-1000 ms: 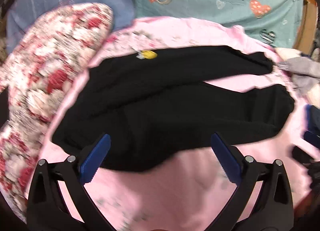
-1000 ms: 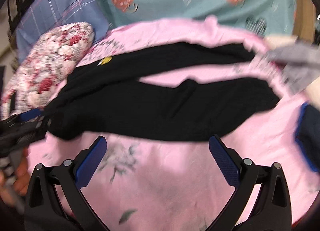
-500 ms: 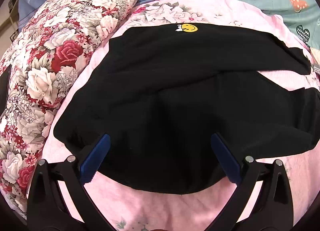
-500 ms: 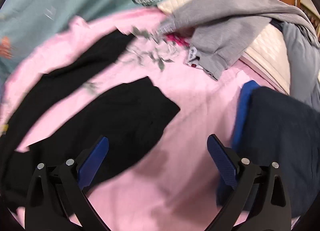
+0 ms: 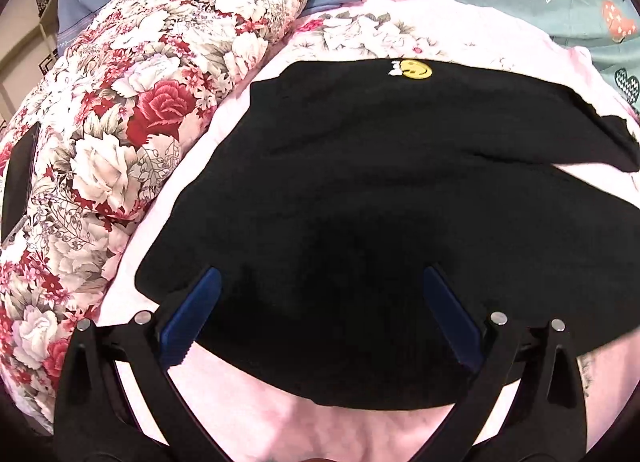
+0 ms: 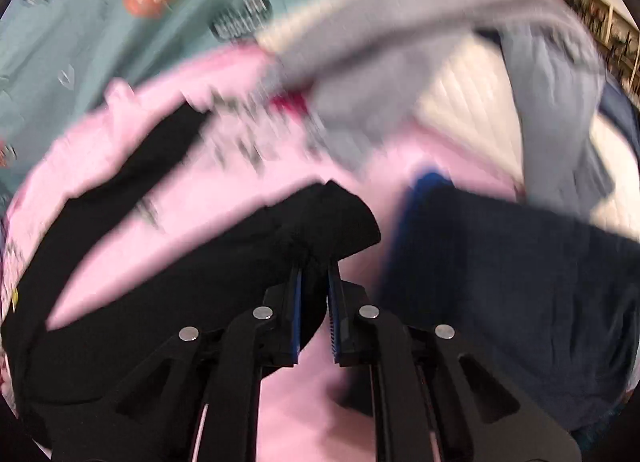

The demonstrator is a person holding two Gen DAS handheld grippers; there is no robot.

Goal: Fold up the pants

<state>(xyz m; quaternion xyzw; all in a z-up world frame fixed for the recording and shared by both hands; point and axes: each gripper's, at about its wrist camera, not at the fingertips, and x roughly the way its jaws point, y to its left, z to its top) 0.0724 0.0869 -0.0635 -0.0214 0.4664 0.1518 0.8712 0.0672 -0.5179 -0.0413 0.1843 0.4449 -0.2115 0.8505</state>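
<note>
Since the earlier frames, the right claw [image 6: 314, 274] has been swung across from the middle of the pink bedspread [image 6: 248, 198] to the cuff end of the near leg of the black pants [image 6: 224, 262], and its jaws have just been closing there, with a pinch of the black hem between the blue pads. The left claw [image 5: 320, 282] has been brought down over the waist end, where it is held wide open above the fabric, gripping nothing. The pants [image 5: 380, 202] are spread flat on the bed, legs parted, with the yellow smiley patch [image 5: 416, 68] at the far edge. Only a thin bite of cloth appears to be taken, so the hem could be slipped out once lifted. If just the top layer is caught, the leg may be peeled apart instead of folded over. With the waist left unpinned, the whole garment could be dragged toward the dark blue garment [image 6: 520, 282] lying just beside the cuff.
</note>
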